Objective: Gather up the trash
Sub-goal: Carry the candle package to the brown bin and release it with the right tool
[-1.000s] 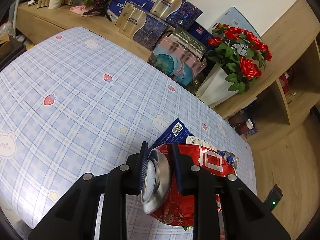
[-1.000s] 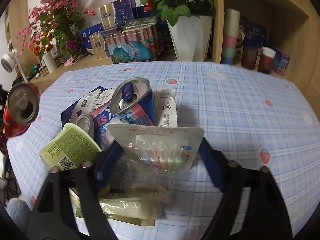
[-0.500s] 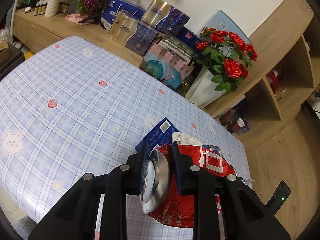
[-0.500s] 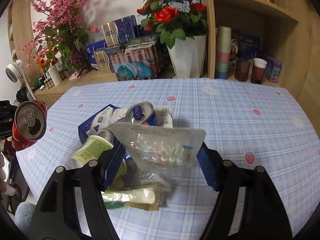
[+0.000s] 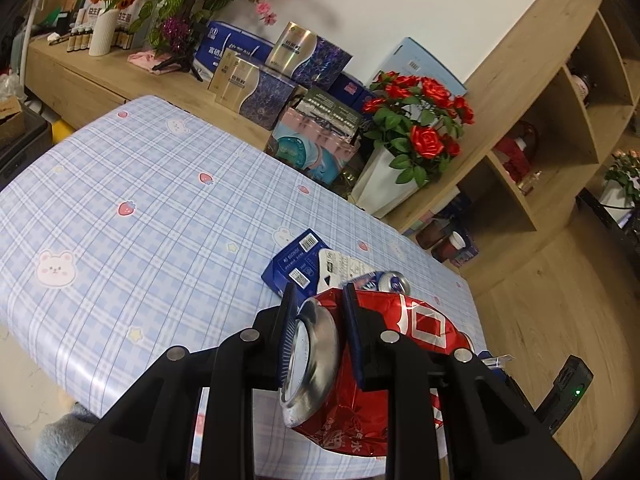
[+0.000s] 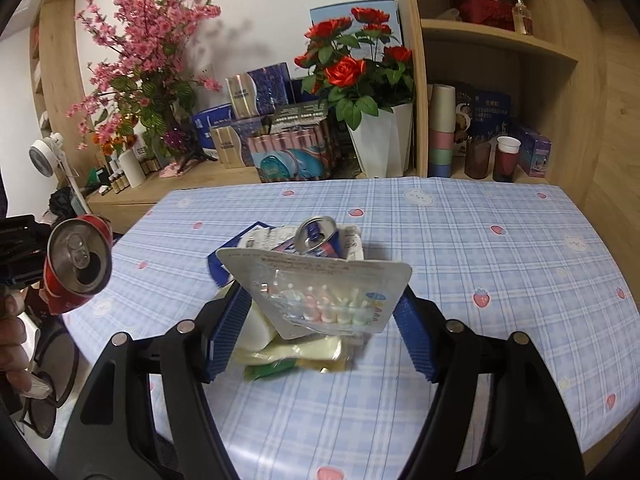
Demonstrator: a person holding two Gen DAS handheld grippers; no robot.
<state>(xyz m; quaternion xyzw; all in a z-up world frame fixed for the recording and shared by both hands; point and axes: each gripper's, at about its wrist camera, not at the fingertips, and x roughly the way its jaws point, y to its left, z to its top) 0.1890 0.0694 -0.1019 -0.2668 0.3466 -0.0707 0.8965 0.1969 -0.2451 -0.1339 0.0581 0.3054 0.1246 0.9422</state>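
My left gripper (image 5: pixel 318 298) is shut on the rim of a crushed red can (image 5: pixel 384 364), held above the table's near edge. The same red can (image 6: pixel 78 258) shows at the left of the right wrist view. My right gripper (image 6: pixel 324 316) is shut on a clear blister pack (image 6: pixel 324 292) with small pastel pieces, lifted off the table. Below it lies a trash pile: a blue can (image 6: pixel 318 236), a white wrapper (image 6: pixel 352 240), a blue carton (image 5: pixel 296 264) and a yellow-green packet (image 6: pixel 292 356).
The table has a blue plaid cloth (image 5: pixel 120 216) with strawberries and bears. Behind it stand gift boxes (image 5: pixel 264 92), a white pot of red roses (image 6: pixel 380 144), pink blossoms (image 6: pixel 140 52) and wooden shelves with cups (image 6: pixel 442 132). A person's hand (image 6: pixel 12 340) is at the far left.
Both grippers have risen and drawn back from the table with their items. The trash pile and table look smaller and farther away in both views.
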